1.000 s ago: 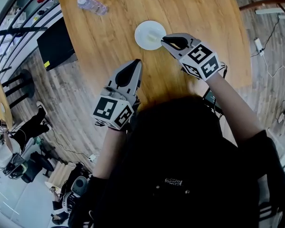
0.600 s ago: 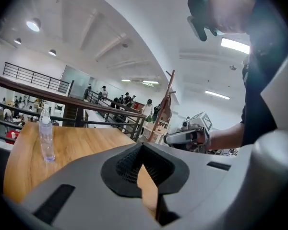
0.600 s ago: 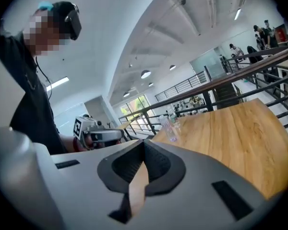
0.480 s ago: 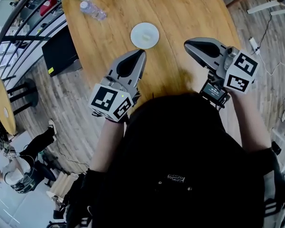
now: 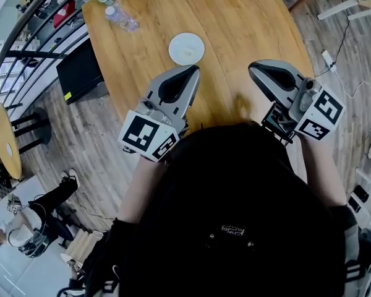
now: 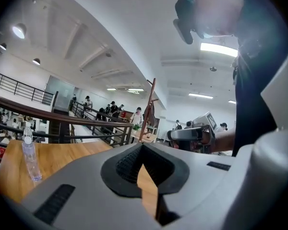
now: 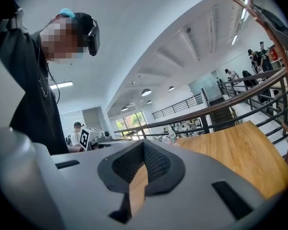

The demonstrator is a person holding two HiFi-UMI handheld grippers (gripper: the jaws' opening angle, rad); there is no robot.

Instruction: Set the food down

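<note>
A small white plate [image 5: 186,48] sits on the round wooden table [image 5: 247,17], with a pale bit of food [image 5: 189,54] faintly visible on it. My left gripper [image 5: 193,69] hovers shut and empty over the table's near edge, below the plate. My right gripper [image 5: 252,67] is also shut and empty, raised to the right of the plate and well clear of it. In the left gripper view the jaws [image 6: 142,146] meet at their tips and point level across the room. The right gripper view shows its jaws [image 7: 144,143] closed with nothing between them.
A plastic water bottle [image 5: 120,18] lies at the table's far left, seen upright in the left gripper view [image 6: 31,152]. A black box [image 5: 80,70] stands on the floor beside the table. A railing [image 5: 25,36] runs along the left. Chairs and cables are at the right.
My right gripper has pulled back from the plate, moving right and up toward me. The left gripper has risen a little. The plate stays on the table.
</note>
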